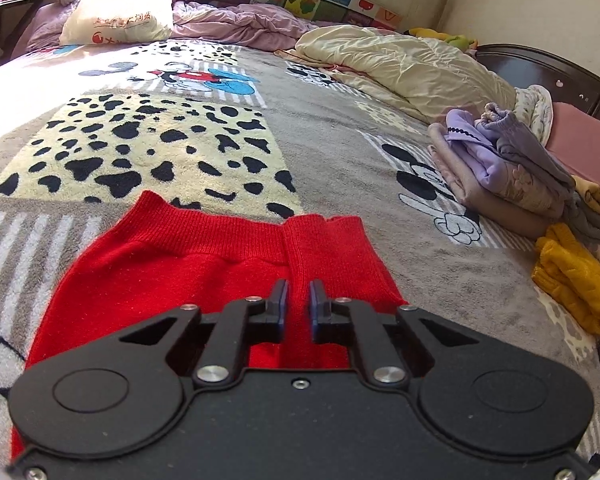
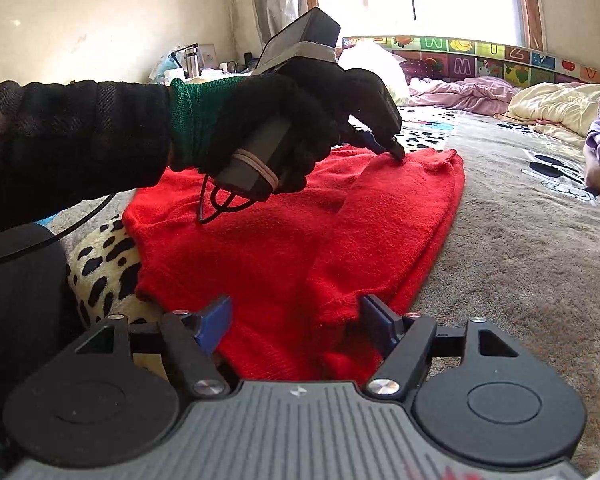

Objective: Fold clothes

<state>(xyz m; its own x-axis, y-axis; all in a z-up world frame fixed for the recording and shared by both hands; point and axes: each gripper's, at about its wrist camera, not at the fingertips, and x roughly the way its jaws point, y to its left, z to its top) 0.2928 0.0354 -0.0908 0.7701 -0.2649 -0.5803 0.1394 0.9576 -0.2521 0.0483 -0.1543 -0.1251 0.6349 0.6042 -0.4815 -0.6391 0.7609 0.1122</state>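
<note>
A red knit garment [image 1: 188, 264] lies flat on the cartoon-print bed blanket [image 1: 324, 132], ribbed hem toward the far side. My left gripper [image 1: 299, 292] is nearly closed, with a raised ridge of red knit pinched between its fingers. In the right wrist view the red garment [image 2: 260, 240] spreads across the middle, one part folded over along its right side. There a black-gloved hand [image 2: 276, 120] holds the left gripper [image 2: 392, 148], tip down on the garment's far edge. My right gripper [image 2: 296, 316] is open wide over the garment's near edge, and red fabric lies between its fingers.
A stack of folded purple and beige clothes [image 1: 496, 172] sits at the bed's right side, with a yellow knit item [image 1: 576, 280] nearer. A cream quilt [image 1: 404, 68], a pink blanket [image 1: 236, 24] and a white bag [image 1: 120, 4] lie at the back. A dark headboard [image 1: 560, 76] is on the right.
</note>
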